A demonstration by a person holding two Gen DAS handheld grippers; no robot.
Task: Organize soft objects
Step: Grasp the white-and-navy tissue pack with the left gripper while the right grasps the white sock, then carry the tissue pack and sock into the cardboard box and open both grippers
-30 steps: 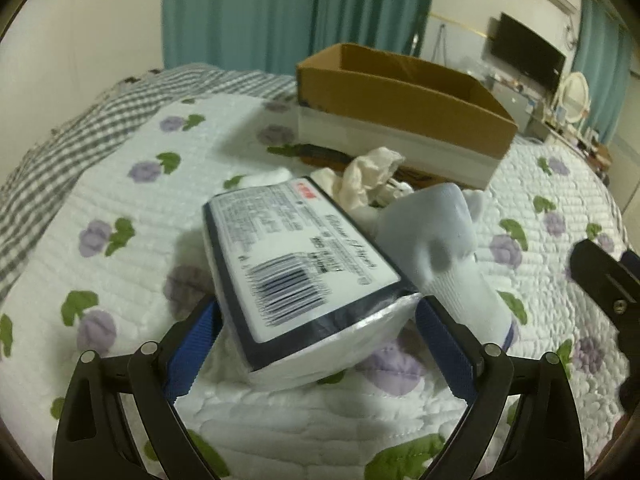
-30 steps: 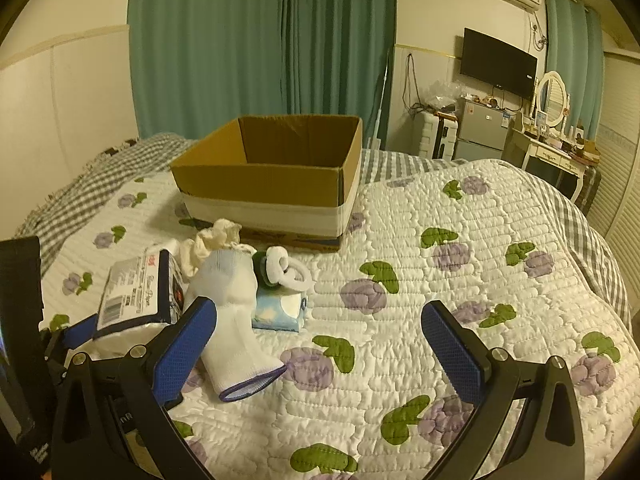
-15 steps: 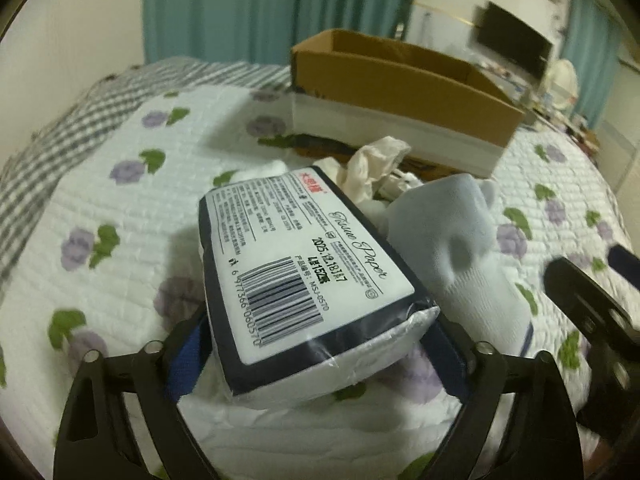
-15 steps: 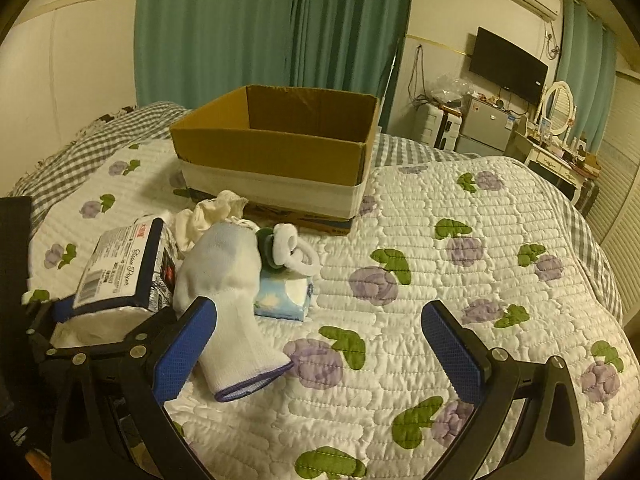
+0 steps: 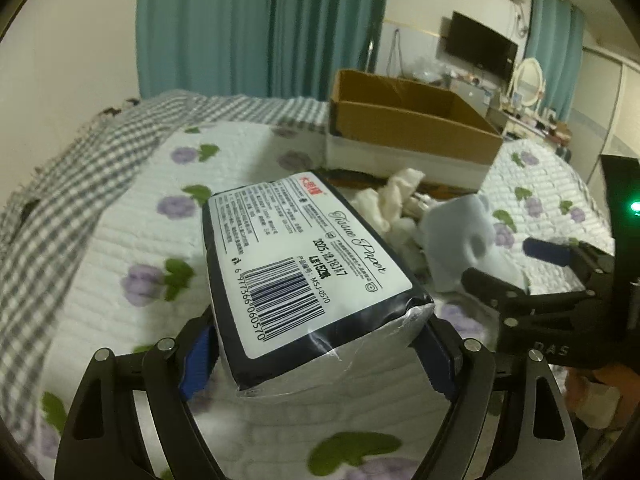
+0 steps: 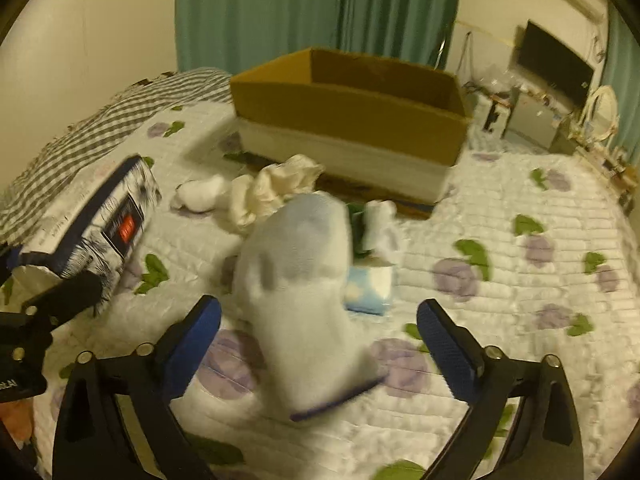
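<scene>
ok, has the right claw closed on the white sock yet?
No, the right claw is wide open, its blue pads on either side of the white sock lying on the quilt, with a clear gap to each.

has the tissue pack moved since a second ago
Yes. The left gripper has lifted the tissue pack off the quilt, up and leftward from the white sock.

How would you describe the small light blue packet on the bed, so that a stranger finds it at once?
Start at the open cardboard box on the flowered quilt. In front of it lies a heap of soft things, with a big white sock nearest the right gripper. The light blue packet lies flat beside that sock: the only blue, boxy item there.
</scene>
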